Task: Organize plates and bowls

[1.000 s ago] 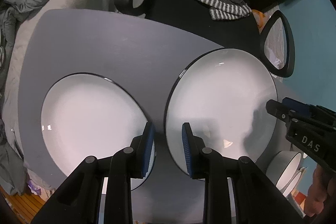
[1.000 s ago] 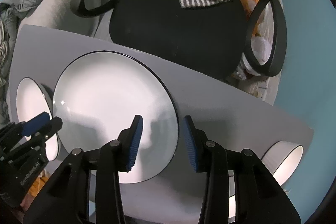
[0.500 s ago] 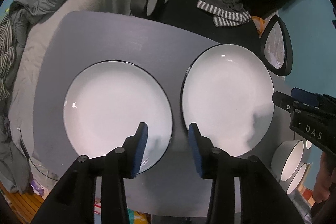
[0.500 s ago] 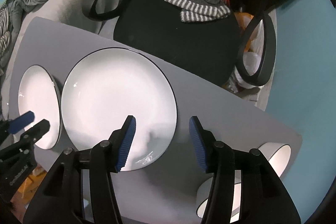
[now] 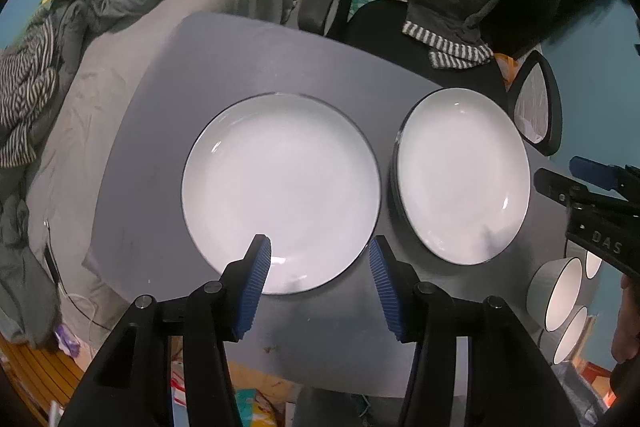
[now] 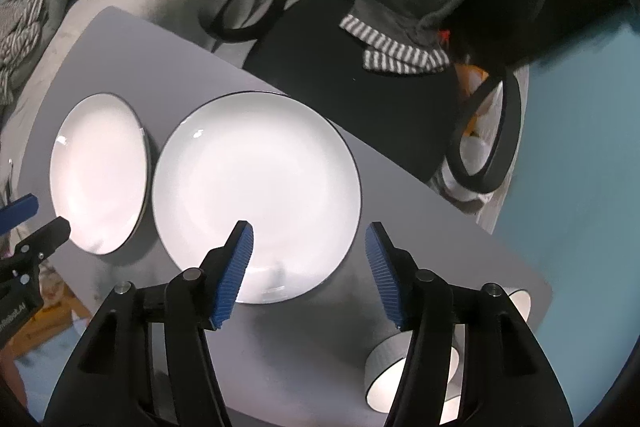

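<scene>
Two white plates with dark rims lie side by side on a grey table (image 5: 248, 59). In the left wrist view the left plate (image 5: 280, 187) is under my open, empty left gripper (image 5: 318, 283); the right plate (image 5: 460, 175) lies beside it. In the right wrist view my open, empty right gripper (image 6: 308, 267) hovers above the near edge of the right plate (image 6: 256, 187); the left plate (image 6: 98, 171) lies further left. Two grey bowls (image 5: 560, 291) (image 6: 404, 375) stand at the table's right end, partly hidden by my right fingers.
A black office chair (image 6: 360, 79) with draped dark clothing stands behind the table. A bed with grey bedding (image 5: 140, 7) lies to the left. A teal wall (image 6: 580, 147) is at the right. The table's near edge (image 5: 280, 371) is just below my grippers.
Both grippers have opened wide and pulled up and back from the table. The left gripper has shifted from the gap between the plates to above the left plate.
</scene>
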Action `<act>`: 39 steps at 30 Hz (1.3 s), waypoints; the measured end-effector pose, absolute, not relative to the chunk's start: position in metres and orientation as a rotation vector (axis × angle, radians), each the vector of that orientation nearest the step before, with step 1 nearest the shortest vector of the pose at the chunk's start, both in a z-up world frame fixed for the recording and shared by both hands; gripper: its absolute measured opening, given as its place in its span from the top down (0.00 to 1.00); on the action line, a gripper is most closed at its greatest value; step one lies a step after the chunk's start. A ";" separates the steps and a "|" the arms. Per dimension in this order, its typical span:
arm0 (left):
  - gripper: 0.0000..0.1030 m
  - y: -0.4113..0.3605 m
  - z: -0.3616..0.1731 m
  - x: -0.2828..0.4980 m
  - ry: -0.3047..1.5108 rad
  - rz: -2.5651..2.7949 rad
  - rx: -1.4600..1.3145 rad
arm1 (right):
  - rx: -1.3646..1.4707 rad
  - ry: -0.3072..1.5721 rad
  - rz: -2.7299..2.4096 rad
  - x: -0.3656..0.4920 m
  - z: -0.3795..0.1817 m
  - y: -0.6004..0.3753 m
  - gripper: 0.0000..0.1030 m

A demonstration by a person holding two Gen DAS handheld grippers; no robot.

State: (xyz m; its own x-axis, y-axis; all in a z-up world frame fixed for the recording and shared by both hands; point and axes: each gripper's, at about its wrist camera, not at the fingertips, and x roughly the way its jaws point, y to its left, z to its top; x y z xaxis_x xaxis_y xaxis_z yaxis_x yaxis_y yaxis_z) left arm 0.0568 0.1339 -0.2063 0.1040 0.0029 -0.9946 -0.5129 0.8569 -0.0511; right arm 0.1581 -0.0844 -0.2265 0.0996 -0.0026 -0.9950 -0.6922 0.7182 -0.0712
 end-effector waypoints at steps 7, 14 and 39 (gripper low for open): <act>0.49 0.143 -0.206 0.026 1.428 0.438 -0.527 | -0.677 1.360 0.612 0.138 -0.217 -0.076 0.44; 0.49 0.151 -0.206 -0.002 1.412 0.482 -0.616 | -0.707 1.342 0.673 0.127 -0.212 -0.065 0.44; 0.49 0.215 -0.243 -0.081 1.401 0.671 -0.870 | -0.779 1.342 0.956 0.111 -0.244 0.038 0.44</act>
